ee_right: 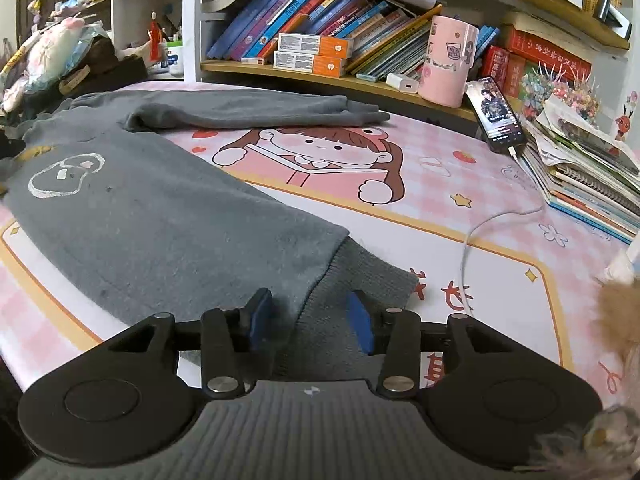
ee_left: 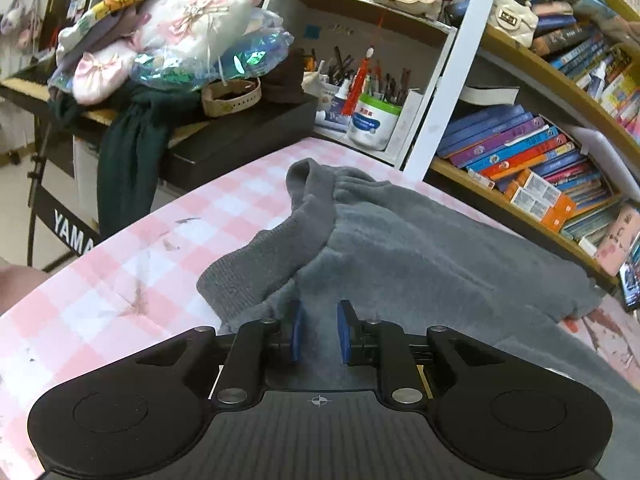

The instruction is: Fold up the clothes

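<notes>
Where the pink checked table mat point(ee_left: 120, 264) fills the left wrist view, grey sweater point(ee_left: 400, 248) spread from centre to right, ribbed hem bunched at centre. Left gripper point(ee_left: 320, 332) low over the fleece at bottom centre, blue pads point(ee_left: 297, 330) a little apart, cloth lying beneath the gap, no pinch to be made out. Upper centre: white tub point(ee_left: 370, 124) on a shelf, crammed with pens and brushes; beside it a smaller cup of pens, contents too tangled to tell apart. Upper left: heap of soft toys point(ee_left: 180, 28) and a dark green cloth point(ee_left: 128, 152) draped over a black keyboard, its lettering cut off at the frame edge.

Seen from the right wrist: right gripper point(ee_right: 310, 320) at bottom centre, pads apart, straddling the sweater's ribbed corner point(ee_right: 360, 276) without pressing on it. One sleeve point(ee_right: 256, 110) stretched across upper centre. Pink mug point(ee_right: 448, 60) on the shelf at upper right, inside hidden. Phone point(ee_right: 496, 114) leaning beside it, cable trailing down. Furry brown shape at right edge, cut off, not identifiable.
</notes>
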